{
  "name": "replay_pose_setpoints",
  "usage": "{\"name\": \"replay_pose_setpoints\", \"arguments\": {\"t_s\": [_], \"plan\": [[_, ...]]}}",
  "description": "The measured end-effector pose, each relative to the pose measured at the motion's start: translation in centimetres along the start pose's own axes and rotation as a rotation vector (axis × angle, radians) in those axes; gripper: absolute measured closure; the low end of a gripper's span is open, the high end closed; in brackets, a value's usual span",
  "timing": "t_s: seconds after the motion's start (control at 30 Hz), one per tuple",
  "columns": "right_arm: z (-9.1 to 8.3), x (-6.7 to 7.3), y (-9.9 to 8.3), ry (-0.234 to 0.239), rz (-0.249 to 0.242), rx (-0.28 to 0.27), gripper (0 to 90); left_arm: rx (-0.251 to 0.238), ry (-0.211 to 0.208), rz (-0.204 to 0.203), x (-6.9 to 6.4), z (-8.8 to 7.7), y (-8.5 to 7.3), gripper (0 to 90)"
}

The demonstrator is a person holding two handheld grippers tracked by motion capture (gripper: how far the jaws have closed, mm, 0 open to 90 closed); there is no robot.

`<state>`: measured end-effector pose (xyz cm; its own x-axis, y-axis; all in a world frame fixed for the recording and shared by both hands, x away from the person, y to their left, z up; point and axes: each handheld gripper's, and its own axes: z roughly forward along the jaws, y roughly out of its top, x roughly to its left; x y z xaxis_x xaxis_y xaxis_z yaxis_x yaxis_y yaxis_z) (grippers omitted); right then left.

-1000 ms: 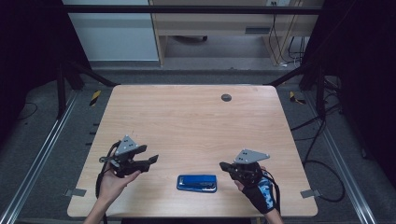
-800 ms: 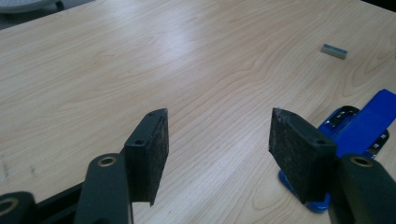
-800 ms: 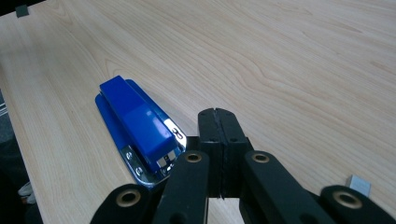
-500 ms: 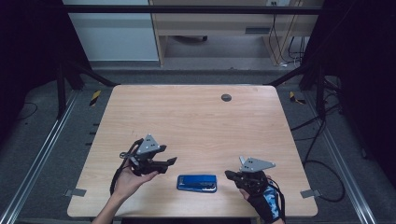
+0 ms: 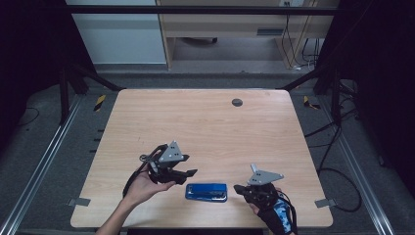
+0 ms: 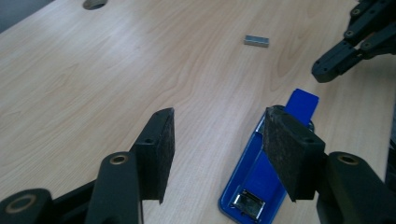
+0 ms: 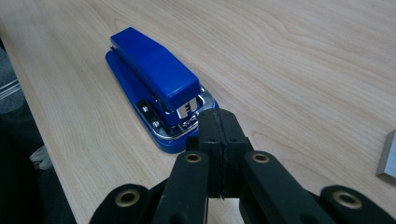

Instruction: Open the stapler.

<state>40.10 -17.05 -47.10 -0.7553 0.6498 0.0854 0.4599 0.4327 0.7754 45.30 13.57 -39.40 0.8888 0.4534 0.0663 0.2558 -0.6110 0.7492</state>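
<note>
A blue stapler (image 5: pixel 206 192) lies flat near the table's front edge, between my two grippers. My left gripper (image 5: pixel 190 175) hovers just left of it, and its jaws have just been closing with nothing between them. In the left gripper view the jaws (image 6: pixel 219 114) stand apart over the bare wood, with the stapler (image 6: pixel 261 179) beside the right-hand pad (image 6: pixel 285 154). My right gripper (image 5: pixel 238 188) sits just right of the stapler. In the right gripper view its jaws (image 7: pixel 217 116) are shut, the tips almost at the metal end of the stapler (image 7: pixel 154 74). Whether they touch it I cannot tell.
A short strip of metal staples (image 6: pixel 256 40) lies on the wood beyond the stapler, also at the right gripper view's edge as a grey piece (image 7: pixel 387 161). A round cable hole (image 5: pixel 237 102) is near the far edge. The wooden table (image 5: pixel 205 127) stretches bare behind the grippers.
My left hand has carried its gripper to the right, up to the stapler's left end. The right gripper has sunk a little toward the table beside the stapler.
</note>
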Motion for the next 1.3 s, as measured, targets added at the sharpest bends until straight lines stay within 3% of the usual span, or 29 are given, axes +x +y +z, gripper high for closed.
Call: {"name": "replay_pose_setpoints", "arguments": {"t_s": [0.07,0.33,0.5,0.63,0.97,1.17,1.3], "plan": [[0.2,0.1,-0.1,0.006,0.000,0.006,90.0,0.025,-0.014,0.031,-0.1,0.2,0.5,44.8],[0.3,0.4,0.0,0.020,-0.003,-0.006,90.0,0.081,-0.067,0.093,-0.7,1.4,1.6,46.0],[0.7,0.6,-0.1,0.044,-0.024,0.017,90.0,0.119,-0.108,0.127,-1.2,2.2,1.8,44.9],[0.8,0.7,-0.1,0.044,-0.024,0.022,90.0,0.159,-0.109,0.156,-1.7,3.0,1.6,44.6],[1.5,1.2,0.0,0.057,-0.040,0.038,90.0,0.197,-0.144,0.203,-2.4,4.0,1.9,45.7],[1.5,1.3,-0.1,0.063,-0.040,0.038,90.0,0.255,-0.163,0.258,-3.2,5.5,2.2,45.9],[1.3,1.4,0.0,0.064,-0.038,0.033,90.0,0.266,-0.177,0.260,-3.4,6.2,2.3,46.5]]}}
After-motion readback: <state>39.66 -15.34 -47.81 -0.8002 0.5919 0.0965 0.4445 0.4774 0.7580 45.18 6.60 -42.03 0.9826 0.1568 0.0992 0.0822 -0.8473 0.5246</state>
